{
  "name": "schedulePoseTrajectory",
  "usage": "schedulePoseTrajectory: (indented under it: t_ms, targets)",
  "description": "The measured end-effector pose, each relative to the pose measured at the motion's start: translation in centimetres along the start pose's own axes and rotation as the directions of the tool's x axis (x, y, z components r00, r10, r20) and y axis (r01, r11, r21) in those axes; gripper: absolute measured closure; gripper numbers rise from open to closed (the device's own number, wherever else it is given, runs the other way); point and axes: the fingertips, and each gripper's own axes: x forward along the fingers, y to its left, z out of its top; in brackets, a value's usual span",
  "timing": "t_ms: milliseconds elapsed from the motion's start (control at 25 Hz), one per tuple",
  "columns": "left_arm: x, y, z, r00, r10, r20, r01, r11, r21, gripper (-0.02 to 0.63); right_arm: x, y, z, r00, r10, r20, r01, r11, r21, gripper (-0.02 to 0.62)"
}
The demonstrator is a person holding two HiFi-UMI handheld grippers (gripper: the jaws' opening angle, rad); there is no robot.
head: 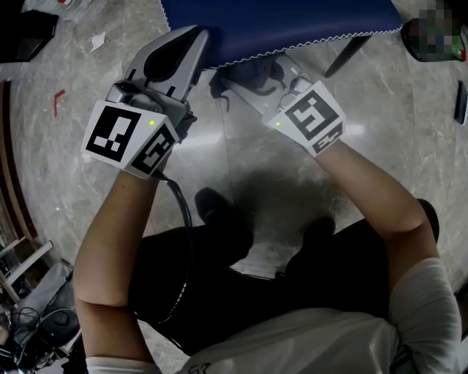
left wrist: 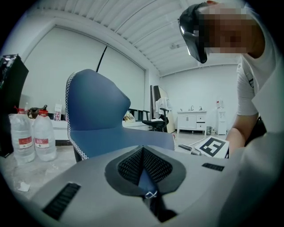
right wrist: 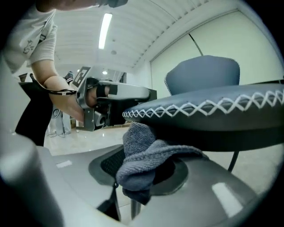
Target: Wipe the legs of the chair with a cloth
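The blue chair seat [head: 292,18] with white zigzag stitching fills the top of the head view. My left gripper [head: 196,36] is shut on the seat's near left edge; in the left gripper view blue fabric and stitching sit pinched between its pads [left wrist: 143,170], with the chair [left wrist: 97,115] ahead. A grey cloth [head: 252,73] is bunched in my right gripper [head: 257,79], which is shut on it just under the seat's front edge. In the right gripper view the cloth [right wrist: 142,153] touches the underside of the seat [right wrist: 213,106]. One dark chair leg [head: 351,55] [right wrist: 234,160] slants down at the right.
Glossy marble floor [head: 219,146] lies below. The person's shoes [head: 216,208] stand near the chair. Two water bottles [left wrist: 33,137] stand on the floor at left. A black office chair [left wrist: 155,122] and a white cabinet [left wrist: 191,119] are far back. Cables and gear [head: 36,321] are at the lower left.
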Motion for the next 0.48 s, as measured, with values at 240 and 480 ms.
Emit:
schedulePoseTrajectory:
  t_ms: [240, 480]
  targets:
    - [0.0, 0.1, 0.1, 1.000, -0.016, 0.017, 0.016, 1.000, -0.019, 0.600, 1.4, 0.4, -7.2, 0.999, 0.016, -0.048, -0.015, 1.000, 0.026, 0.443]
    - [0.0, -0.2, 0.1, 0.999, -0.041, 0.025, 0.042, 0.999, -0.023, 0.600, 2.8, 1.1, -22.5, 0.914, 0.065, -0.399, -0.034, 0.996, 0.084, 0.443]
